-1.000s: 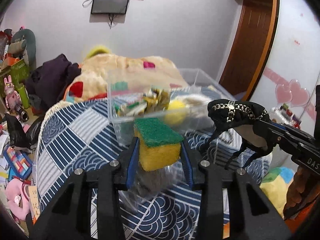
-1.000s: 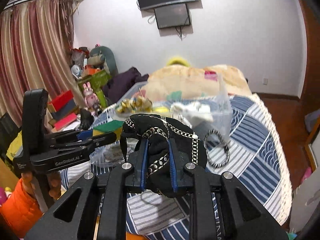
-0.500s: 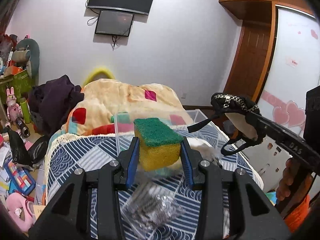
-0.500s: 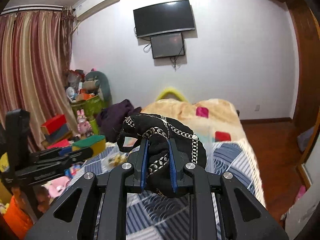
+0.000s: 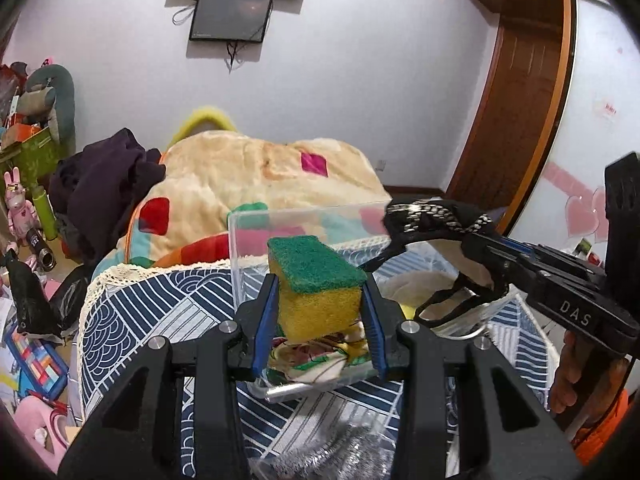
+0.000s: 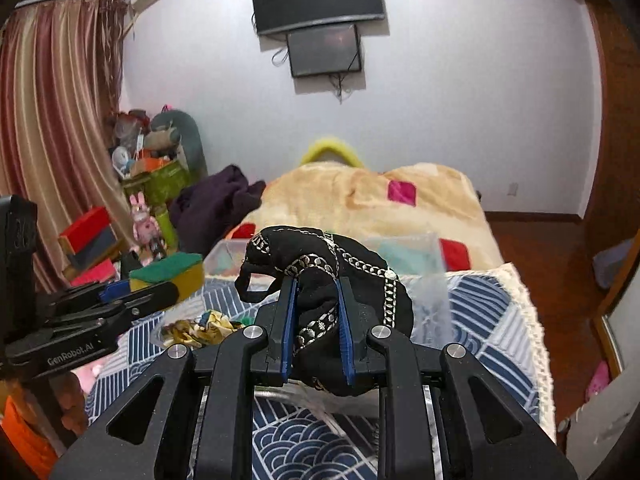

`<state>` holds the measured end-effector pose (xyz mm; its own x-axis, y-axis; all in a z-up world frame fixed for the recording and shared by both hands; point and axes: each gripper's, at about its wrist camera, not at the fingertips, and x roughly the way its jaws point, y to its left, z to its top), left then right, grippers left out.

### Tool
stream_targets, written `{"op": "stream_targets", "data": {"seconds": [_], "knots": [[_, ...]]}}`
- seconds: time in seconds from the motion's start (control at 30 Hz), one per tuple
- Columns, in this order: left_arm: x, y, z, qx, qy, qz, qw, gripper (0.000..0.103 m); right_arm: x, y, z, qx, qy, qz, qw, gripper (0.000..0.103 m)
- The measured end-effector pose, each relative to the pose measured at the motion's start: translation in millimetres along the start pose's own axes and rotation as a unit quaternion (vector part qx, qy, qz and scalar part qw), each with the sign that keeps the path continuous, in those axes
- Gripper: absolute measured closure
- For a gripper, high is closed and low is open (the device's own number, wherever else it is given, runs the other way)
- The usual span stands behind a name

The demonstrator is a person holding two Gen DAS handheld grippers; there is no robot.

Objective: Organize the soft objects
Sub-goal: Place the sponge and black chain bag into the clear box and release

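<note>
Yellow-and-green sponge (image 5: 316, 288) clamped in the left gripper (image 5: 318, 316) and black chain-trimmed fabric piece (image 6: 320, 280) pinched in the right gripper (image 6: 316, 336) hover above the clear plastic bin (image 5: 248, 240), apparently awaiting lowering and release.

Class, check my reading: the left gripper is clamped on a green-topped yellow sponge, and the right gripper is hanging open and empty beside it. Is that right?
Not quite. The left gripper does clamp the green-topped yellow sponge, but the right gripper is not empty: its jaws are shut on a black fabric piece with silver chain trim, as the right wrist view shows.
</note>
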<state>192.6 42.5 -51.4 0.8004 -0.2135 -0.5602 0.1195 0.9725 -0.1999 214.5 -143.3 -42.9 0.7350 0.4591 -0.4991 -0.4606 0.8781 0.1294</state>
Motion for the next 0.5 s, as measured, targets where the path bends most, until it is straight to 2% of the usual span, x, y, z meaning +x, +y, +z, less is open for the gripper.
{"op": "stream_targets", "data": {"seconds": [0.23,0.5], "knots": [[34.8,2.8,-3.2,-0.005,0.034,0.003,0.9994,0.064,30.9,4.7,-10.2,-0.014,0.049,0.005,0.999,0.086],[47.4,3.0,-8.8,-0.003,0.063,0.003,0.9980,0.061,34.8,1.9,-14.4,-0.023,0.073,0.003,0.997,0.082]]}}
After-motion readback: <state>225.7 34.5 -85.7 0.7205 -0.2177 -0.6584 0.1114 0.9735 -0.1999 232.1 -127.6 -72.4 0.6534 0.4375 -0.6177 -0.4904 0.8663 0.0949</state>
